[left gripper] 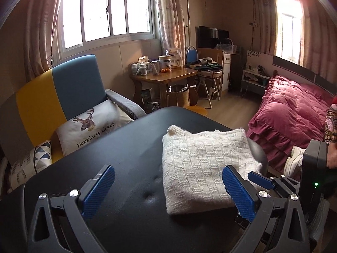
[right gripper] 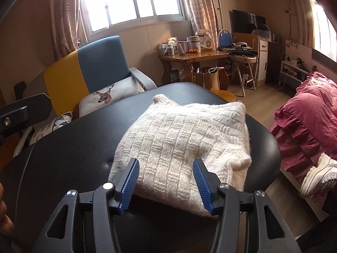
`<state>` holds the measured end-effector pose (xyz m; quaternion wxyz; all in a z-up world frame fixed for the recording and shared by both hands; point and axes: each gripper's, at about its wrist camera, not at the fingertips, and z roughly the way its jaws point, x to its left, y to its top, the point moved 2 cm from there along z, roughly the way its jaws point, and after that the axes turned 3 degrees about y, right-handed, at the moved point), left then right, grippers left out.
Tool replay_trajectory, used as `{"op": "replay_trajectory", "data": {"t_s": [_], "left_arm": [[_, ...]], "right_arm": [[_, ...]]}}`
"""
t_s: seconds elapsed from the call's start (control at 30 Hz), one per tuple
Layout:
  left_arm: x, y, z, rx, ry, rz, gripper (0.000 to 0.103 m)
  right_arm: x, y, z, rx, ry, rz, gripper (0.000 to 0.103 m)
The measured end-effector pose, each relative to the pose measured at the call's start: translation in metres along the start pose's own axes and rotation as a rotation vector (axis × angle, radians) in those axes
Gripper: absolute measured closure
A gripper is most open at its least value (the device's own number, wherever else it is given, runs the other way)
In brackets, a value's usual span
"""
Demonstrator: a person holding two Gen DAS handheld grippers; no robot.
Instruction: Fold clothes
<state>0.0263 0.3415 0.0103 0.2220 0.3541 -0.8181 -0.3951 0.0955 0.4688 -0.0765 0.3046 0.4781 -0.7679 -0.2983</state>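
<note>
- Left wrist view: left gripper point(left gripper: 168, 188) spread wide, empty, low over black table point(left gripper: 118, 147).
- Sweater point(left gripper: 205, 164) lying folded, compact, on right half of table; collar end far, near edge facing gripper.
- Right finger pad point(left gripper: 239, 194) overlapping sweater's near-right corner; touching or just above, can't tell. Left pad over bare table.
- Right gripper point(left gripper: 261, 181) seen at frame's right, by sweater's near-right corner; its state unclear from here.
- Looks near done: prob. a last tidy or release. Best to shift left gripper toward sweater's near-left corner before any pinch, so both corners go evenly.

- Right wrist view: right gripper point(right gripper: 166, 184) also spread, nothing pinched; pads straddling sweater point(right gripper: 179, 143) near edge, approx centred on it.
- Loose bulge at near-right, prob. a tucked sleeve or hem poking out, hanging close to table point(right gripper: 69, 147) edge.
- If tidying: pinch that bulge only, top layer, tuck inward; avoid grabbing whole stack, else fold opens.
- If one more fold: grip near edge through all layers, lift low, carry toward collar, lay flat, no dragging; knit is thick, springy, prone to slump.
- Keep bundle off right table edge; slide risk there.
</note>
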Motion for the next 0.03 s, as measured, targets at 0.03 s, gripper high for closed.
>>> {"op": "replay_trajectory", "data": {"t_s": [0.03], "left_arm": [[0.0001, -0.0006, 0.0006, 0.001, 0.01, 0.0, 0.0]], "right_arm": [[-0.0002, -0.0002, 0.0005, 0.0, -0.002, -0.001, 0.049]]}}
